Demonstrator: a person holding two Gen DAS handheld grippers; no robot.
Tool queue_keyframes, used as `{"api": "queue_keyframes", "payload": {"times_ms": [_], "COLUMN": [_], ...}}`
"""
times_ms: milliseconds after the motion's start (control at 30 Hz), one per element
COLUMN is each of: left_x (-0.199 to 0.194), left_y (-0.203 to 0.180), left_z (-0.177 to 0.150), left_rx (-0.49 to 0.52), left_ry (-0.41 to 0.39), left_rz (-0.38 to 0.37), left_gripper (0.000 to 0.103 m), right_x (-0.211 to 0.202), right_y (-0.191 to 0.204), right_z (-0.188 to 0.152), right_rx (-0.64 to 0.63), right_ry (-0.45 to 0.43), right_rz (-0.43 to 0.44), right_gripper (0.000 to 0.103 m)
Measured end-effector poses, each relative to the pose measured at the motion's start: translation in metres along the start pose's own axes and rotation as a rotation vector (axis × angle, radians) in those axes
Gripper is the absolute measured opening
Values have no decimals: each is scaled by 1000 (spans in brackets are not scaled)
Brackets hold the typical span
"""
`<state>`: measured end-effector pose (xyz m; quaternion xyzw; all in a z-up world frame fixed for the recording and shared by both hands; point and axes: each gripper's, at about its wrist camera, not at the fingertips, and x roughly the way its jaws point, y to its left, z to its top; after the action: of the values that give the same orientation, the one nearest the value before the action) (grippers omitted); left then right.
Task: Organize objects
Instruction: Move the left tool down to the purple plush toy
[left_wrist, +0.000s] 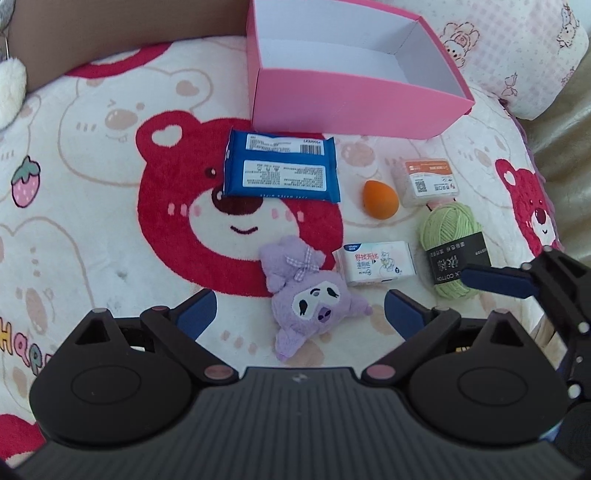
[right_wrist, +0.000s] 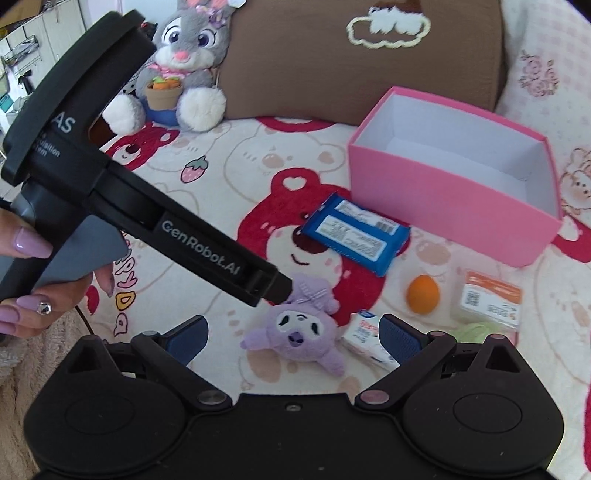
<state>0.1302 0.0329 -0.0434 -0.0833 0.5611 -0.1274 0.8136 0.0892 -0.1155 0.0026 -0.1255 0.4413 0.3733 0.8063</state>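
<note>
An empty pink box (left_wrist: 343, 103) (right_wrist: 436, 210) stands at the far side of a bear-print blanket. In front of it lie a blue wipes pack (left_wrist: 280, 168) (right_wrist: 356, 234), an orange sponge egg (left_wrist: 380, 199) (right_wrist: 423, 293), a clear orange-label box (left_wrist: 430, 181) (right_wrist: 489, 297), a green yarn ball (left_wrist: 450, 247), a white tissue pack (left_wrist: 376, 262) (right_wrist: 364, 338) and a purple plush (left_wrist: 314, 299) (right_wrist: 299, 328). My left gripper (left_wrist: 299, 310) is open above the purple plush. My right gripper (right_wrist: 291, 338) is open and empty, also near the plush; it shows in the left wrist view (left_wrist: 495, 280) by the yarn.
A grey rabbit plush (right_wrist: 184, 62) leans on a brown cushion (right_wrist: 362, 55) at the back. A pink-print pillow (left_wrist: 517, 48) lies right of the box. The left gripper's body (right_wrist: 110, 177) and the hand (right_wrist: 26, 273) holding it fill the left of the right wrist view.
</note>
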Motion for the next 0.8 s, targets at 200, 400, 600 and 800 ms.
{"api": "queue_keyframes", "payload": {"times_ms": [200, 400, 600, 800], "left_x": [20, 44, 65, 80], "left_y": [5, 22, 30, 38], "left_z": [-4, -7, -10, -12], "left_rx": [8, -69, -138, -233], "left_ry": [27, 89, 122, 144], "left_rz": [17, -29, -38, -29], "left_gripper": [87, 78, 68, 62], "right_x": [32, 60, 82, 90], "right_y": [3, 3, 3, -3], "right_z": [-6, -23, -33, -34], "right_rx": [27, 39, 38, 75], "right_ry": [14, 62, 113, 97], "right_rz": [59, 81, 19, -4], "right_gripper": [100, 100, 100, 100]}}
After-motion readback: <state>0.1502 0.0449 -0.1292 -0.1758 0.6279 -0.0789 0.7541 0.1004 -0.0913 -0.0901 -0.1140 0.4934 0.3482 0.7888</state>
